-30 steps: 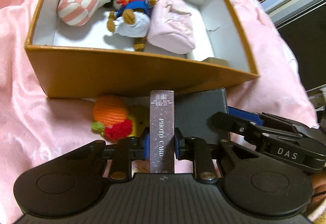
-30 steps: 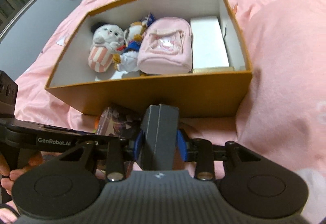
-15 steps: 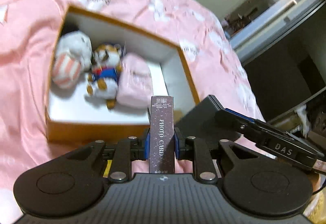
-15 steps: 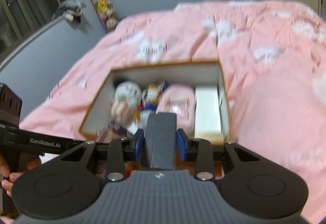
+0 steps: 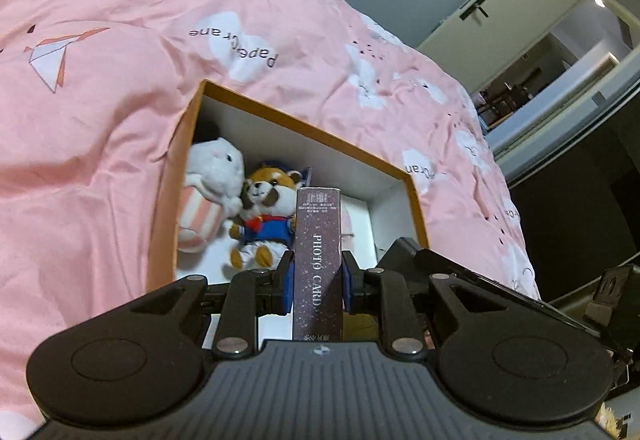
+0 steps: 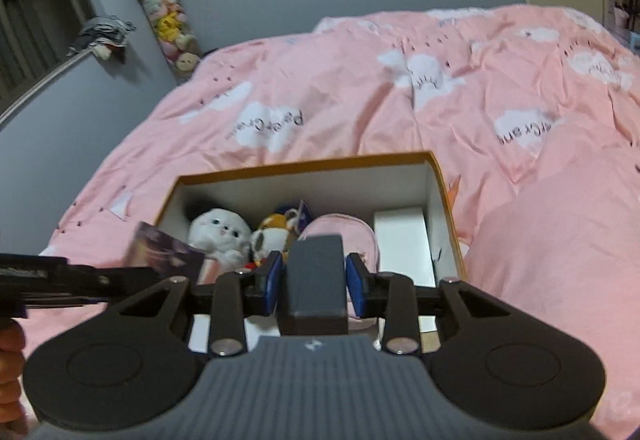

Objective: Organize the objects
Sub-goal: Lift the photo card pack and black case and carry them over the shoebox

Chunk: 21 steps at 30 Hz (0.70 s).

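My left gripper [image 5: 317, 286] is shut on a dark purple "PHOTO CARD" box [image 5: 318, 256], held upright above the near edge of the orange box [image 5: 304, 125]. My right gripper [image 6: 312, 282] is shut on a dark grey box [image 6: 314, 280], also held over the orange box [image 6: 312, 161]. Inside the orange box lie a white plush with a striped body [image 5: 212, 183], a raccoon plush in blue [image 5: 268, 215], a pink pouch [image 6: 340, 236] and a white box [image 6: 402, 244]. The photo card box also shows in the right wrist view [image 6: 164, 254].
The orange box sits on a pink duvet [image 5: 80, 119] with white cloud prints. A hanging column of plush toys [image 6: 164, 11] is on the grey wall at the back left. An open doorway [image 5: 560, 51] is at the right.
Both grippers have risen with their boxes, from low in front of the orange box to above its near edge. The crochet orange toy has dropped out of view.
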### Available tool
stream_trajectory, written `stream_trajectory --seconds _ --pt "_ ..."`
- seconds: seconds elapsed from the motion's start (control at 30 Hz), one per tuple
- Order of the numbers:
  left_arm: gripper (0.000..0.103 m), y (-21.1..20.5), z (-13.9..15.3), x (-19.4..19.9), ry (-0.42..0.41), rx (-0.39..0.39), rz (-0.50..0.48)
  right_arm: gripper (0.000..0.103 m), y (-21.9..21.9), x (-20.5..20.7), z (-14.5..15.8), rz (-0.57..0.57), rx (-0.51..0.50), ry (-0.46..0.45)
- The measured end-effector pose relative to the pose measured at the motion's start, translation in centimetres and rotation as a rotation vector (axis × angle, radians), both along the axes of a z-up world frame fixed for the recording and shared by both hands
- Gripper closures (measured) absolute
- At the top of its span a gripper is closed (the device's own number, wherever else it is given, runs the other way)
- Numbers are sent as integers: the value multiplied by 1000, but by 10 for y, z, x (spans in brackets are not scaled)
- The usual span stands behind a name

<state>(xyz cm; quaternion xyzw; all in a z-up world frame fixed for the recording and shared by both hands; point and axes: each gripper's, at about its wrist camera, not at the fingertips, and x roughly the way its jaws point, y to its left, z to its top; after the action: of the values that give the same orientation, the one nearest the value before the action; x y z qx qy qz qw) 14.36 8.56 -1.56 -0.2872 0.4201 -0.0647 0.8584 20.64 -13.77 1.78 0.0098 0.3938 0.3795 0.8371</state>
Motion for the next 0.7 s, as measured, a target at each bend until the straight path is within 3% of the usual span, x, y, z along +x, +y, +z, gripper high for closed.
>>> stream_trajectory --seconds 0.33,0.57,0.7 --pt "78 6 -20 14 57 -19 4 67 28 6 -15 2 34 67" --pt "78 8 -28 15 78 -17 -2 67 30 11 -42 -24 51 191" --pt "78 9 -33 18 98 -26 -17 67 20 22 -47 -25 56 312"
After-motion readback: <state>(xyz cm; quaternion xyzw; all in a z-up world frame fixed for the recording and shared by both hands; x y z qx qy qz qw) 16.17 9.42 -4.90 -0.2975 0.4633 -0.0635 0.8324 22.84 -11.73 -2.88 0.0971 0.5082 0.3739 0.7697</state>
